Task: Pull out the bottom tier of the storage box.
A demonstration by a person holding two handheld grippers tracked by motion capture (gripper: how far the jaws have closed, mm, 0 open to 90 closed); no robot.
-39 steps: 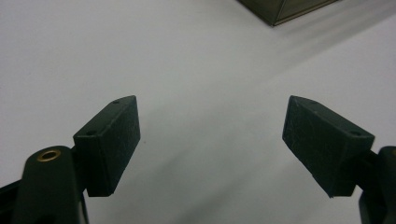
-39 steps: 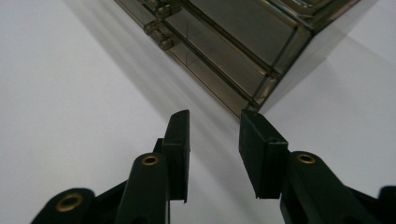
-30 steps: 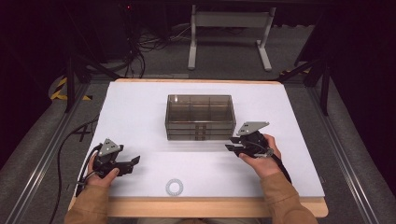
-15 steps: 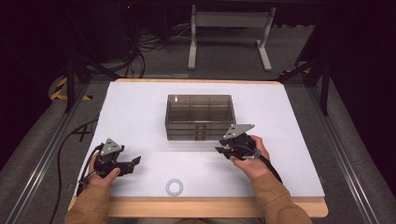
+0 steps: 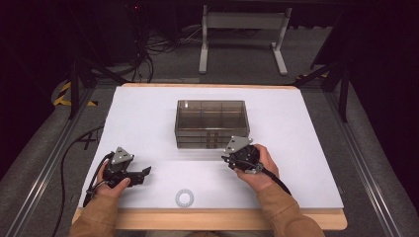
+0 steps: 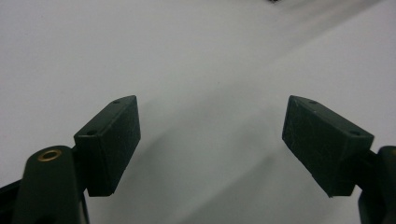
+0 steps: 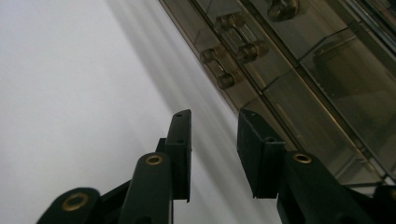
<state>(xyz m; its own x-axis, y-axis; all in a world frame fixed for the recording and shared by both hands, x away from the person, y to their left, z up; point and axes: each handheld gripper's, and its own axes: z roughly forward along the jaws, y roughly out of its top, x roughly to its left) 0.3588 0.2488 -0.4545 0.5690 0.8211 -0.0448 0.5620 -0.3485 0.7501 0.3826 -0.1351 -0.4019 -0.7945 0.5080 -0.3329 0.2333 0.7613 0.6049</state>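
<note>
A smoky see-through compartment box (image 5: 211, 118) with its lid down stands in the middle of the white table (image 5: 306, 128). My right gripper (image 5: 226, 157) hovers just in front of the box's front right corner, pointing left along its front wall. In the right gripper view its jaws (image 7: 214, 121) stand a narrow gap apart with nothing between them, beside the box (image 7: 317, 93) and below its clear latches (image 7: 233, 51). My left gripper (image 5: 146, 172) rests low at the table's front left. Its jaws (image 6: 210, 135) are wide apart over bare white surface.
A small white ring (image 5: 184, 198) lies flat near the table's front edge, between the two hands. Black frame rails run along both sides of the table, and cables lie on the floor at the left. A metal stand (image 5: 242, 29) is behind the table.
My right gripper has moved left and a little nearer to the front, along the box's front wall. The left gripper has stayed put.
</note>
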